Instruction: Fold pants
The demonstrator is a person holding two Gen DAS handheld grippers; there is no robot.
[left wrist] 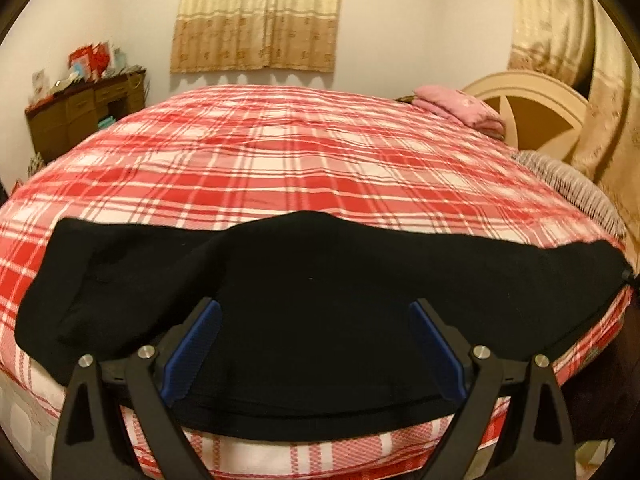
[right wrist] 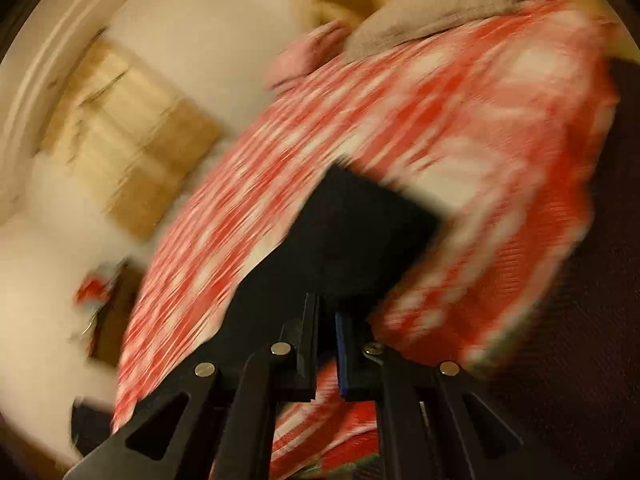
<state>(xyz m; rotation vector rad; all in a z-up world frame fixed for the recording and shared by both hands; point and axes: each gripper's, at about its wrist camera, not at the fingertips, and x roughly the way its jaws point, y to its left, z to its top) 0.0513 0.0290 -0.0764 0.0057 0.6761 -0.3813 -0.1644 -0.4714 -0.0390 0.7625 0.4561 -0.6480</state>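
Blurring right view; right tool [right wrist: 328, 312] clamped on pants [right wrist: 352, 232]; left tool [left wrist: 316, 312] apart.

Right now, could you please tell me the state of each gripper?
Left gripper: open, over the black pants.
Right gripper: shut on the pants' fabric.

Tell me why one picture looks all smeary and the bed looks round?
Right wrist view: motion blur smears the plaid bedspread and curtain. Left wrist view: mostly sharp, but the fisheye lens bulges the bedspread into a dome; the black pants show almost no detail in the warm, dim light.
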